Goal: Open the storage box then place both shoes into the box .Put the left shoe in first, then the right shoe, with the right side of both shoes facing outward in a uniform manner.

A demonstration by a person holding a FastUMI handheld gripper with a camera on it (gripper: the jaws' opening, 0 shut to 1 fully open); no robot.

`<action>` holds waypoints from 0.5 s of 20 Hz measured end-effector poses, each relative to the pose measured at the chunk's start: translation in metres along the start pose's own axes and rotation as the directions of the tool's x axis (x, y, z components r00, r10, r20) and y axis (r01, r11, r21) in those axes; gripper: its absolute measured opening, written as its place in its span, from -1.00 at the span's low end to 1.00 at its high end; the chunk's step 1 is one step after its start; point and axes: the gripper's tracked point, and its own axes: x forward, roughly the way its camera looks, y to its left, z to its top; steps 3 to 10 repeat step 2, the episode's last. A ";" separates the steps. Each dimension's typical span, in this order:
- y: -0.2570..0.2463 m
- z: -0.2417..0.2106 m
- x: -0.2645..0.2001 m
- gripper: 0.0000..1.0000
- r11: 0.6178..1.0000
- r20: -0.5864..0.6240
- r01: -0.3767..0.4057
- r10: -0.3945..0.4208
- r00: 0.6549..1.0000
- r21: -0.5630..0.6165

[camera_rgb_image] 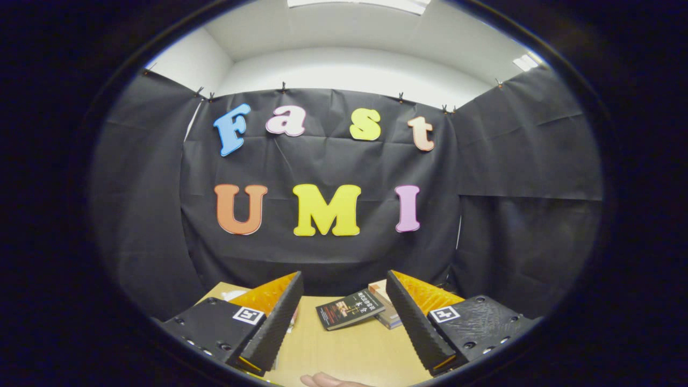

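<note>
fingers point(341, 293) spread wide over a tan surface point(344, 349), gripping nothing.
a dark-covered book point(349, 309) lies on the surface just ahead of the fingers, between their tips, its right end resting on a second, lighter book point(388, 314) that sits against the right finger. something pale point(234, 294) lies at the far left of the surface, too hidden to name. a bit of a person's hand point(325, 380) shows at the near edge, between the fingers. black cloth wall point(322, 252) stands beyond. i cannot tell where the storage box and shoes are.
</note>
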 end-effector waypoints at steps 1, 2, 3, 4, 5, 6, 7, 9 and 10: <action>0.003 -0.003 -0.001 0.92 1.000 -0.015 -0.001 0.001 1.000 -0.002; 0.008 -0.004 -0.004 0.92 1.000 -0.023 -0.010 0.010 1.000 0.002; 0.008 -0.004 -0.004 0.92 1.000 -0.023 -0.010 0.010 1.000 0.002; 0.008 -0.004 -0.004 0.92 1.000 -0.023 -0.010 0.010 1.000 0.002; 0.008 -0.004 -0.004 0.92 1.000 -0.023 -0.010 0.010 1.000 0.002; 0.008 -0.004 -0.004 0.92 1.000 -0.023 -0.010 0.010 1.000 0.002; 0.008 -0.004 -0.004 0.92 1.000 -0.023 -0.010 0.010 1.000 0.002; 0.008 -0.004 -0.004 0.92 1.000 -0.023 -0.010 0.010 1.000 0.002; 0.008 -0.004 -0.004 0.92 1.000 -0.023 -0.010 0.010 1.000 0.002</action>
